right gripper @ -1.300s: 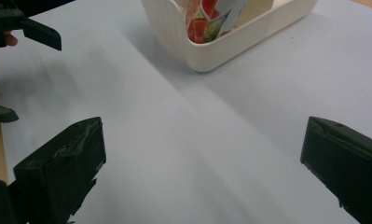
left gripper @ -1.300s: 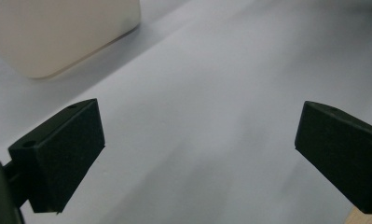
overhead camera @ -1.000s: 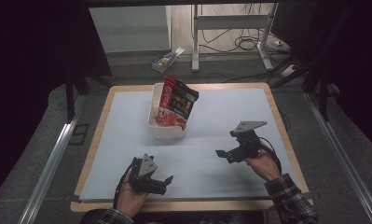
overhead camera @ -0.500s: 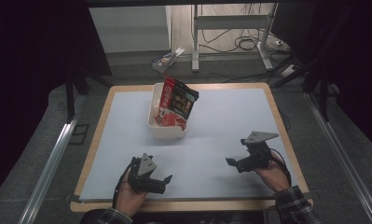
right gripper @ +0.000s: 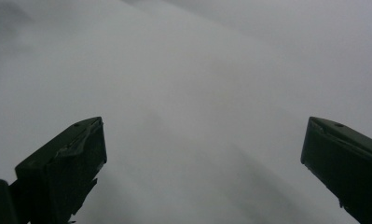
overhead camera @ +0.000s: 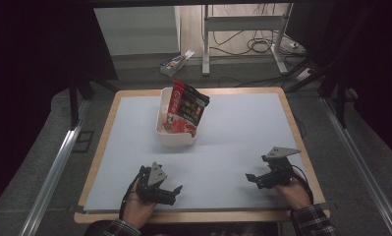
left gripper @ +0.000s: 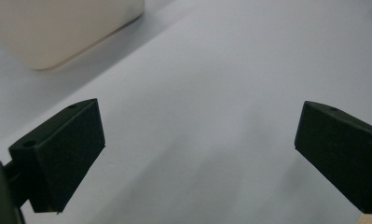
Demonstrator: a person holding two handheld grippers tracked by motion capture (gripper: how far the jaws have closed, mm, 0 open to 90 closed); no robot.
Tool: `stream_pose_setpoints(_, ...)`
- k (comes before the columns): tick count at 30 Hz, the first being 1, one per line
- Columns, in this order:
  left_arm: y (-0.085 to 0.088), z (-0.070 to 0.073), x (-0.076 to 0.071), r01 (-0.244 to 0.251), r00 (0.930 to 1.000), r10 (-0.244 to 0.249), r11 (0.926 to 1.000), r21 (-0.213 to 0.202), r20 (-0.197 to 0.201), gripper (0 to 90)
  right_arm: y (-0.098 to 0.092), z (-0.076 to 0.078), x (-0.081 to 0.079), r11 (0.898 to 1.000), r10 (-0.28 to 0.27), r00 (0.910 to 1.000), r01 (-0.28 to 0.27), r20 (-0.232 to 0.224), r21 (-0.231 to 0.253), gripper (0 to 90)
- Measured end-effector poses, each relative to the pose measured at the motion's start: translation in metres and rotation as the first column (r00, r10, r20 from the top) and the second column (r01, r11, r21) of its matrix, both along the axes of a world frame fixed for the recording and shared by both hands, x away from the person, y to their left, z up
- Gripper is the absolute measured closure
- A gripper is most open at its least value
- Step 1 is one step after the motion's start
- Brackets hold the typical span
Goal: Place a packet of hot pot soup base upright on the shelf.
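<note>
we hold the left gripper [overhead camera: 173, 191] low at the near edge of the table [overhead camera: 242, 132], our hand [overhead camera: 137, 209] wrapped behind it, jaws pointing right and a little forward. the right gripper [overhead camera: 251, 178] sits near the near right corner, our right hand [overhead camera: 294, 189] under it, its grey plate tilted up and jaws pointing left toward the other gripper. both are spread wide with nothing between the jaws.

the red snack bag [overhead camera: 184, 109] stands tilted in the white tub [overhead camera: 176, 138] at the far middle of the table, well apart from both grippers.

from above we see bag and tub together. the left gripper view adds the tub's rounded corner [left gripper: 62, 32] beyond the released jaws of the left gripper [left gripper: 200, 140], the bag out of frame. the right gripper view gives bare pale table surface [right gripper: 197, 93] beyond the right gripper [right gripper: 204, 154].
</note>
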State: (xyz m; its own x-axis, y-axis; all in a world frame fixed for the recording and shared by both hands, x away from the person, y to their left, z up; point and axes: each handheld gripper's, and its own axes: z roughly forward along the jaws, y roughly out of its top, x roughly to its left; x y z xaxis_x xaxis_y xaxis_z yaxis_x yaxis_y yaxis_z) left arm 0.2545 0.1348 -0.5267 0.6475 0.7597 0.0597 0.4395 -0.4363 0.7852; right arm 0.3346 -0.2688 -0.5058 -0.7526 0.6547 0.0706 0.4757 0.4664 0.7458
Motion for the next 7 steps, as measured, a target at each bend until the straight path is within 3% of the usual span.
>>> stream_pose_setpoints(2, -0.0003, -0.0002, 0.0002, 0.003, 1.0000, -0.003, 1.0000, 0.009, -0.002, 1.4, -0.0007, -0.0034, 0.0003, 1.000, 0.001, 0.9997, -0.002, -0.022, -0.019, 0.0)
stream_pose_setpoints(7, -0.0016, -0.0006, 0.0002, 0.005, 1.0000, -0.005, 0.9998, 0.018, -0.001, 1.4, -0.0023, -0.0036, 0.0014, 1.000, -0.003, 0.9998, 0.003, -0.018, -0.019, 0.0)
